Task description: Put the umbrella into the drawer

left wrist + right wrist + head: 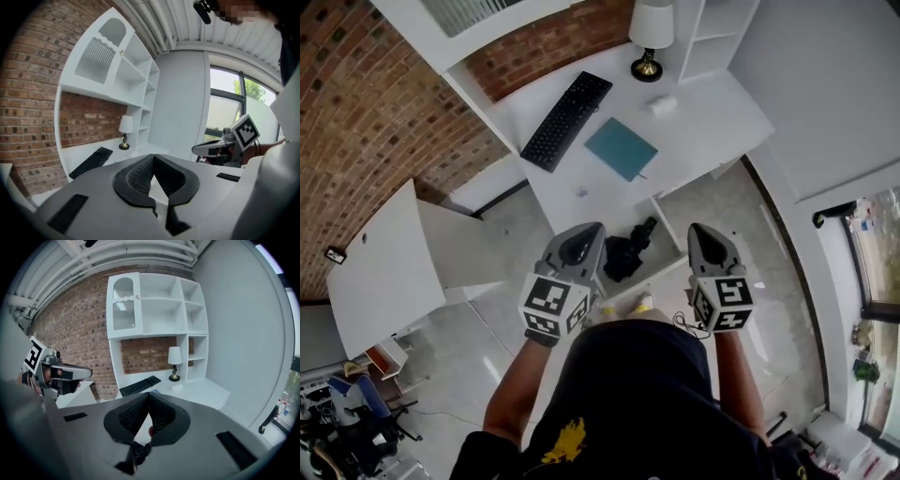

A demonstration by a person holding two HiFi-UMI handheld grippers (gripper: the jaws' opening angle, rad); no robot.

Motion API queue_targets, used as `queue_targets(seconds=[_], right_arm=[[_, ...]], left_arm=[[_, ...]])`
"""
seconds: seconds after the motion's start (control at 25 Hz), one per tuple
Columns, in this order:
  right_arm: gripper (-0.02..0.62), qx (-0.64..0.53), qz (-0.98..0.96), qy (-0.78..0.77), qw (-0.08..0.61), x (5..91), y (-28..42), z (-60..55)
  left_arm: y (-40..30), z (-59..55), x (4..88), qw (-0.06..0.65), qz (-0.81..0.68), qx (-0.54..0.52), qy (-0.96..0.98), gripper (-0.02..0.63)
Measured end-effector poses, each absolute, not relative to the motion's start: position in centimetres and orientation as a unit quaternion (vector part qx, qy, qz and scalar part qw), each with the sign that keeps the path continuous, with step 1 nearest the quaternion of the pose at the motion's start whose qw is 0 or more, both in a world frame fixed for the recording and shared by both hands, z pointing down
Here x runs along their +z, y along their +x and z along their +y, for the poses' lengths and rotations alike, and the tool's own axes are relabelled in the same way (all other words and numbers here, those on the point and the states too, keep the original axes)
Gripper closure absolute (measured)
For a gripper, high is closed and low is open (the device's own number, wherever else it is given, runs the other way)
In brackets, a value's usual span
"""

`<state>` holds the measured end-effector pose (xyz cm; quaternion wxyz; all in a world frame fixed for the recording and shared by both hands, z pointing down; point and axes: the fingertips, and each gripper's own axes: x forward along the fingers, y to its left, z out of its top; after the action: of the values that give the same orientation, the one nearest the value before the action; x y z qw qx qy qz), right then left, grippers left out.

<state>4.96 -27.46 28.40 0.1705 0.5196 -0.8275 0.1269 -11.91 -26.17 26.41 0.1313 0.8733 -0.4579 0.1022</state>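
The black folded umbrella [628,248] lies low down in front of the white desk [712,117], behind a white drawer front [652,278]; I cannot tell whether it rests in the drawer or on the floor. Both grippers are held up at chest height above it, apart from it. The left gripper [592,231] [153,157] is shut with nothing between its pads. The right gripper [697,231] [149,394] has its tips together and is also empty. Each shows in the other's view: the right gripper [211,149] and the left gripper [70,372].
On the desk are a black keyboard [565,120], a teal pad [621,147] and a lamp [651,37], with white shelves [187,310] above. A white cabinet panel [384,272] stands at the left. Clutter [337,412] fills the lower left floor; a window [877,281] is at the right.
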Motion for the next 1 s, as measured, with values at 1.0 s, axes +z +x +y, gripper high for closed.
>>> queue_targets(seconds=[1.0], right_arm=[[0.595,0.089,-0.831,0.533,0.133,23.0,6.0,-28.1]], left_arm=[[-17.3,-26.2,23.0,0.119,-0.530,0.066,0.837,0.588]])
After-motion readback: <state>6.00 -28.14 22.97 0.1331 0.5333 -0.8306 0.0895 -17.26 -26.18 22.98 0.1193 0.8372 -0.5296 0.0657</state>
